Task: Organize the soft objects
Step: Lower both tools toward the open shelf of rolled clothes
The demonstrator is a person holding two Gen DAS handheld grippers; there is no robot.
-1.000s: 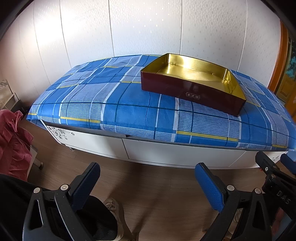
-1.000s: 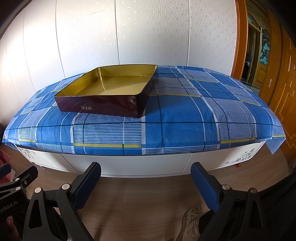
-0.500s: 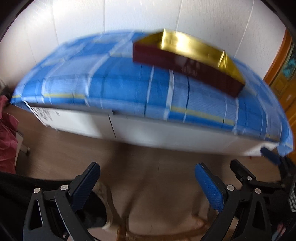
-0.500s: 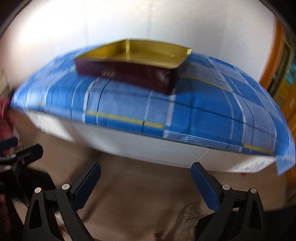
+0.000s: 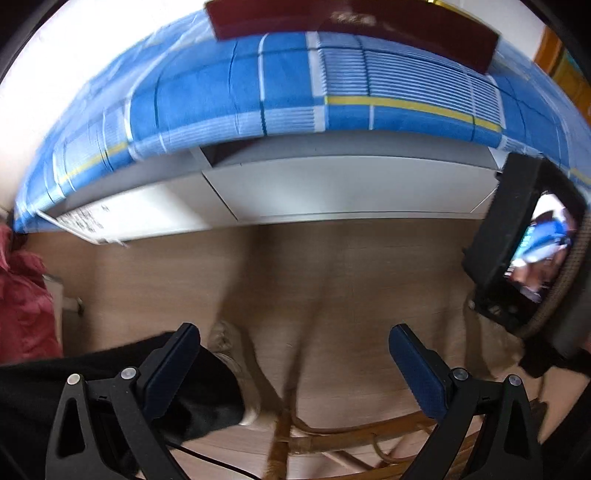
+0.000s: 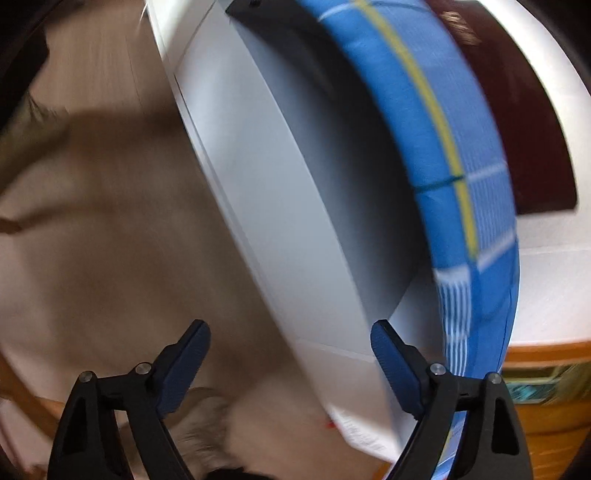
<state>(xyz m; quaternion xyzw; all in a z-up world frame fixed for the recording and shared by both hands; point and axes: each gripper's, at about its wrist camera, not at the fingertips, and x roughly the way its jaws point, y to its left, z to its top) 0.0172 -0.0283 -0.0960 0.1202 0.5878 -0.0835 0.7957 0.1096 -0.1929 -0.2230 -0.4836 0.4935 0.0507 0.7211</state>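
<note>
Fingers of the left gripper (image 5: 293, 354) and right gripper (image 6: 290, 347) stand apart, holding nothing, low over the wooden floor (image 5: 332, 280). Dark red rectangular box (image 5: 369, 26) sits on the blue checked cloth (image 5: 229, 92), well beyond both; frames blurred.

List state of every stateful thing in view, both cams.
left tool: open, empty, aimed at the floor
right tool: open, empty, view rolled sideways
maroon box: sitting on the blue plaid cloth, contents out of view
white cabinet drawer: slightly ajar at its top-left corner
red cloth: bunched, far left
</note>
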